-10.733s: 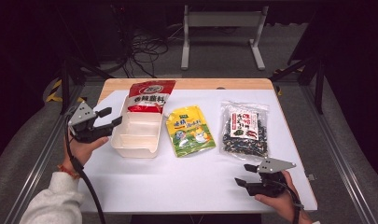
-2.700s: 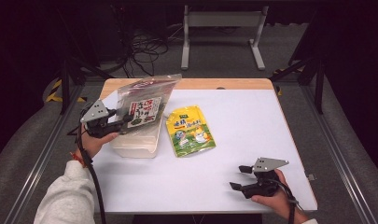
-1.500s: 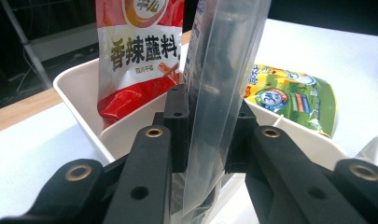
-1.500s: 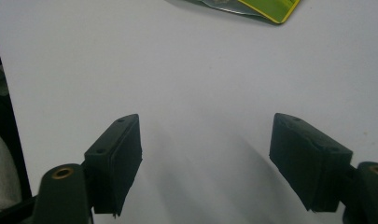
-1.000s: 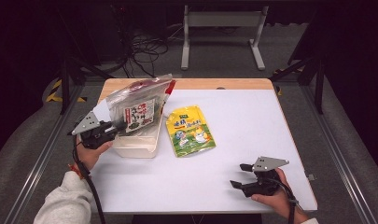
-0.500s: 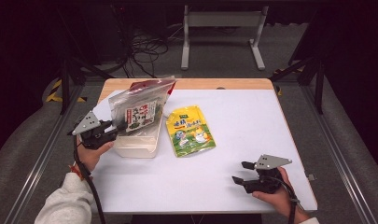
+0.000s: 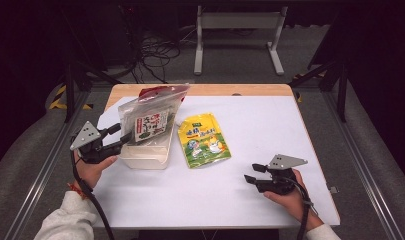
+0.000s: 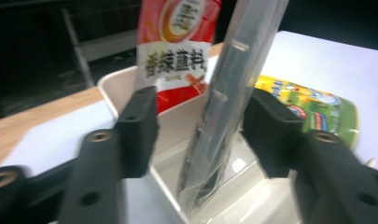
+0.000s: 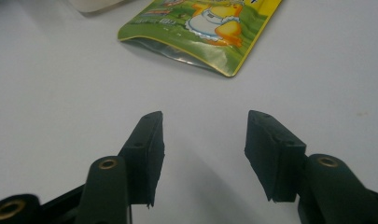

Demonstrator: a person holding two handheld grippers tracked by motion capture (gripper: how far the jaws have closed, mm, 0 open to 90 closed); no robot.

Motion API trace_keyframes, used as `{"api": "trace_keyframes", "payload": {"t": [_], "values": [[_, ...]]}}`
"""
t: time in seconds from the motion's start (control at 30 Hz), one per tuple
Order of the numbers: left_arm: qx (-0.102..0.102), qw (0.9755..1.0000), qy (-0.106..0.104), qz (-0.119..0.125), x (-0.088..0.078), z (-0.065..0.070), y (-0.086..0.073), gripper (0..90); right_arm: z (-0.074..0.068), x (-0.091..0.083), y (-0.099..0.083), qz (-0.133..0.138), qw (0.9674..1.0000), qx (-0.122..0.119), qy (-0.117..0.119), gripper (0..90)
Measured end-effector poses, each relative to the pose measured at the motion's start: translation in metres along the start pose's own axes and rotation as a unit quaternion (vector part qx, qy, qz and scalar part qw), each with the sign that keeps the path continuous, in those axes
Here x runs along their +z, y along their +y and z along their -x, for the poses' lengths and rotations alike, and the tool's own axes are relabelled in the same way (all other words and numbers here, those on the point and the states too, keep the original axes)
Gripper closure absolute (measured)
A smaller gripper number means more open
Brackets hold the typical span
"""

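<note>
The high view looks forward and down on the whole desk from above the person's side. The left gripper view rides on the left tool, close in, facing a clear bag between its jaws and a white bin. The right gripper view rides on the right tool, low over the desk. All three views share the yellow-green pouch.

Bare surface lies open ahead of my right hand-held gripper; only the yellow pouch sits at twelve o'clock. My left hand-held gripper is crowded by the clear bag standing in the white bin.
</note>
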State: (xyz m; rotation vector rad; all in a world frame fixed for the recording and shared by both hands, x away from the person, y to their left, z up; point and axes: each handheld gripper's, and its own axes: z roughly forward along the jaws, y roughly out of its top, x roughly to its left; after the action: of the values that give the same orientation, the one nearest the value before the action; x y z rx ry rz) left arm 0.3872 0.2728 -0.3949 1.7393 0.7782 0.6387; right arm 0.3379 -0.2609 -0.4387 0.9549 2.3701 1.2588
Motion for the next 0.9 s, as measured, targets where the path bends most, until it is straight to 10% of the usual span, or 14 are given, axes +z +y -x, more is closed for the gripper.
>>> {"api": "trace_keyframes", "payload": {"t": [0.43, 0.67, 0.9], "values": [[0.011, 0.9992, 0.037, -0.013, -0.049, 0.028, -0.011, 30.9, 0.023, 0.046, 0.032, 0.0, 0.999, 0.043, -0.01, 37.5], [0.025, 0.9982, -0.014, -0.053, -0.052, 0.066, -0.029, 27.5, 0.027, 0.077, 0.045, -0.011, 0.9984, 0.054, -0.011, 34.0], [0.051, 0.9888, -0.079, -0.115, -0.021, 0.098, -0.044, 25.8, 0.029, 0.103, 0.053, -0.023, 0.997, 0.073, -0.008, 28.4]]}}
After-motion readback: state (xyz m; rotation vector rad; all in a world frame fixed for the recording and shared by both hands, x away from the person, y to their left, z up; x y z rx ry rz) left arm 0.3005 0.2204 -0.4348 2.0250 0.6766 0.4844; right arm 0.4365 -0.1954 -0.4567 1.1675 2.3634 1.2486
